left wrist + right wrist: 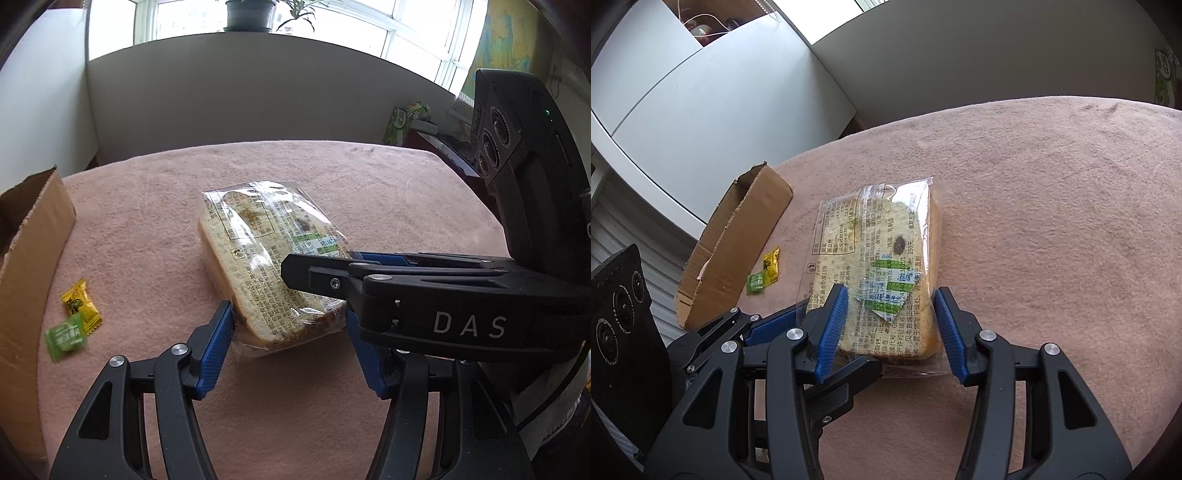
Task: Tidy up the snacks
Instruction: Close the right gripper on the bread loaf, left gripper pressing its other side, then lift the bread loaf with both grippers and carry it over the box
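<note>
A clear-wrapped pack of sliced bread [269, 273] lies on the pink cloth in the middle; it also shows in the right wrist view [886, 273]. My left gripper [291, 328] is open, its blue pads on either side of the pack's near end. My right gripper [890, 328] is open too, its pads astride the pack's near end from the other side; it crosses the left wrist view [406, 288] at right. A yellow candy [79, 302] and a green candy [64, 338] lie left of the bread. An open cardboard box [735, 243] stands at the left.
The pink cloth [1052, 221] covers the table. A white panel [240, 107] stands behind the table's far edge, with a window and a potted plant above. A green package [402, 122] sits at the far right. The cardboard box wall [33, 258] borders the candies.
</note>
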### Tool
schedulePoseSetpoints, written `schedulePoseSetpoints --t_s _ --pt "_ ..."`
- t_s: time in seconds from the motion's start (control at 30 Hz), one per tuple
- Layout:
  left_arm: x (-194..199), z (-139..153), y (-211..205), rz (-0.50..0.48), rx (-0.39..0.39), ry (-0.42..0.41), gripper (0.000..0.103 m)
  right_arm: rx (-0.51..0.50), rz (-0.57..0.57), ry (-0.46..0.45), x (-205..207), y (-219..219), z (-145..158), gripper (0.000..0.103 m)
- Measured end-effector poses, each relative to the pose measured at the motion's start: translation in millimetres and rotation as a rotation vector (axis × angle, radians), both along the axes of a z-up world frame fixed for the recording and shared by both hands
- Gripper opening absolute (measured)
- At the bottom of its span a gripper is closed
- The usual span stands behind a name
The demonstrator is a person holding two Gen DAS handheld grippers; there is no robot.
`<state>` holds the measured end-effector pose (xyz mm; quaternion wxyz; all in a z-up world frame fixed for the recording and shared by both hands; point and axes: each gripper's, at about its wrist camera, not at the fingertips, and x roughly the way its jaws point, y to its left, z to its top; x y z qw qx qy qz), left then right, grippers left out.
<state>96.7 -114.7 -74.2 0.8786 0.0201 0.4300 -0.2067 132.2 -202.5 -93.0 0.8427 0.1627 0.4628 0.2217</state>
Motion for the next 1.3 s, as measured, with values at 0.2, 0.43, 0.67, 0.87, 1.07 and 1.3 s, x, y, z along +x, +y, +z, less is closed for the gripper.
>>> schedulePoseSetpoints --t_s 0.2,0.43,0.67,0.87,1.07,1.3 --pt "7 -4 5 -0.001 -0.044 0.022 0.063 0.010 0.002 0.004 -1 -2 -1 0.052" --pt "3 1 6 -0.002 -0.052 -0.003 0.062 -0.006 0.004 -0.018 -6 1 4 0.051" --pt "-5 9 15 0.011 -0.057 -0.032 0.061 -0.013 0.003 -0.060 -14 9 18 0.051" --pt "-16 26 24 0.029 -0.068 -0.089 0.061 -0.024 0.012 -0.126 -23 21 39 0.051" --pt "-28 44 40 0.053 -0.063 -0.158 0.061 -0.023 0.036 -0.182 -30 40 62 0.051" --pt "-38 61 70 0.099 -0.076 -0.217 0.061 -0.027 0.071 -0.239 -33 76 82 0.051"
